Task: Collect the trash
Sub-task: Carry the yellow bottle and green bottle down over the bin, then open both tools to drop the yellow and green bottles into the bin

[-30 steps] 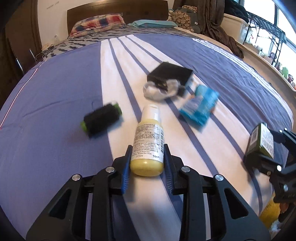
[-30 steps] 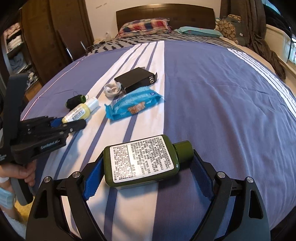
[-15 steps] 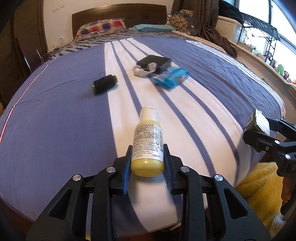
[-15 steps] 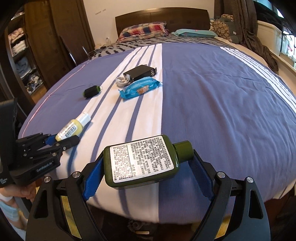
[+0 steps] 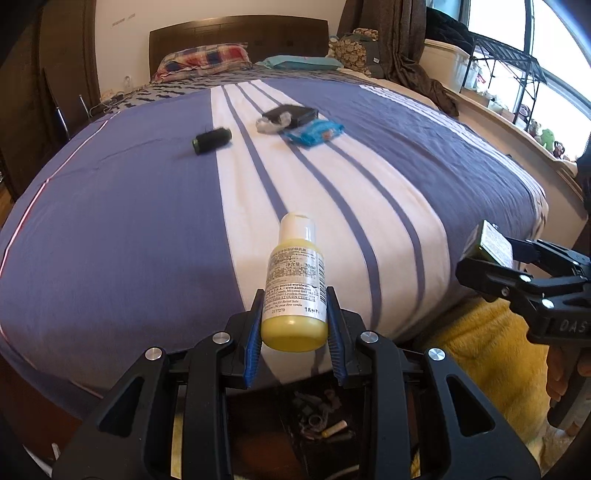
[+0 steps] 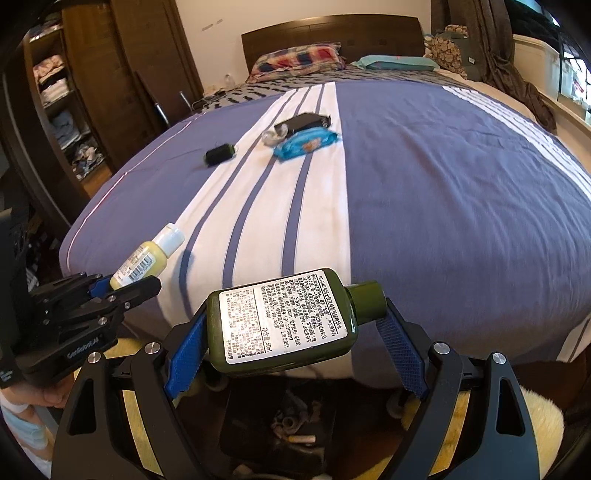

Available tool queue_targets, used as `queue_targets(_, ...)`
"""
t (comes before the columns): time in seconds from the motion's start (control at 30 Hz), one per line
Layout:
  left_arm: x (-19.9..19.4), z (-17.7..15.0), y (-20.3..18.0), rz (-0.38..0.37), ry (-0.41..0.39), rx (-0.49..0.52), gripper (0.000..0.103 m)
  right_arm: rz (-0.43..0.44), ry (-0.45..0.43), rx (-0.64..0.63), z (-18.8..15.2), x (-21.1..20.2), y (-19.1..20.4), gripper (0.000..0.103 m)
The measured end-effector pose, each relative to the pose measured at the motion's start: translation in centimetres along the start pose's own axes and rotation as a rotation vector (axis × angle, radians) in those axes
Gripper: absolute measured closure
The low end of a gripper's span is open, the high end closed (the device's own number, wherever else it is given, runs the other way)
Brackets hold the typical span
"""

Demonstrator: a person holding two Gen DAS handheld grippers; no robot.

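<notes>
Left gripper (image 5: 294, 325), seen from its own camera: the two blue-padded jaws are closed against the lower body of a small yellow bottle (image 5: 295, 295), whose white cap points away toward the bed (image 5: 110, 240). The bottle is held off the bedspread, above the near edge of the mattress. Right gripper (image 6: 291, 343), seen from its own camera: the jaws stand wide but bear on the two ends of a dark green bottle (image 6: 284, 321), which lies crosswise between them with its white printed label facing up and its cap toward the right-hand jaw. This bottle too is held clear of the bed, near the foot edge. Below both grippers, on the floor against the bed, a dark bin (image 6: 280, 428) holds a few small scraps, among them a pale stub. Farther up the striped white band of the bedspread lie a black spool (image 5: 212, 140), a black box (image 5: 291, 113), a crumpled clear wrapper (image 5: 271, 123) touching the box, and a blue packet (image 5: 316, 133) just beside them. The spool lies apart, to the left of that cluster. Pillows (image 5: 207, 61) rest against the dark headboard (image 5: 236, 33).
</notes>
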State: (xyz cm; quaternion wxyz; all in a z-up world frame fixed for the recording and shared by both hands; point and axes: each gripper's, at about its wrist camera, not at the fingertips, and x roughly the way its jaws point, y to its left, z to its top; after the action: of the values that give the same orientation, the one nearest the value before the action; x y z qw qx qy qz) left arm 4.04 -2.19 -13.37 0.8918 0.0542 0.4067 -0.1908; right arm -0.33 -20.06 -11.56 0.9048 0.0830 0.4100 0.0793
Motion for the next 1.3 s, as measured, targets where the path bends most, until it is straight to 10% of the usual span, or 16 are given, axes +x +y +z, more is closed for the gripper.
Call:
queue_targets(0.8,6.8,-12.9,-2.2,-0.095,0.32,-0.063,0.074,0.011,0.275,0.014,-9.7,5.9,0.2,0.016)
queue_targets(1.3,12.0,-15.1,-2.2,-0.158,0.472,-0.104,0.074,0.028,0.456,0.066,-12.0,12.3,-0.4,0.016)
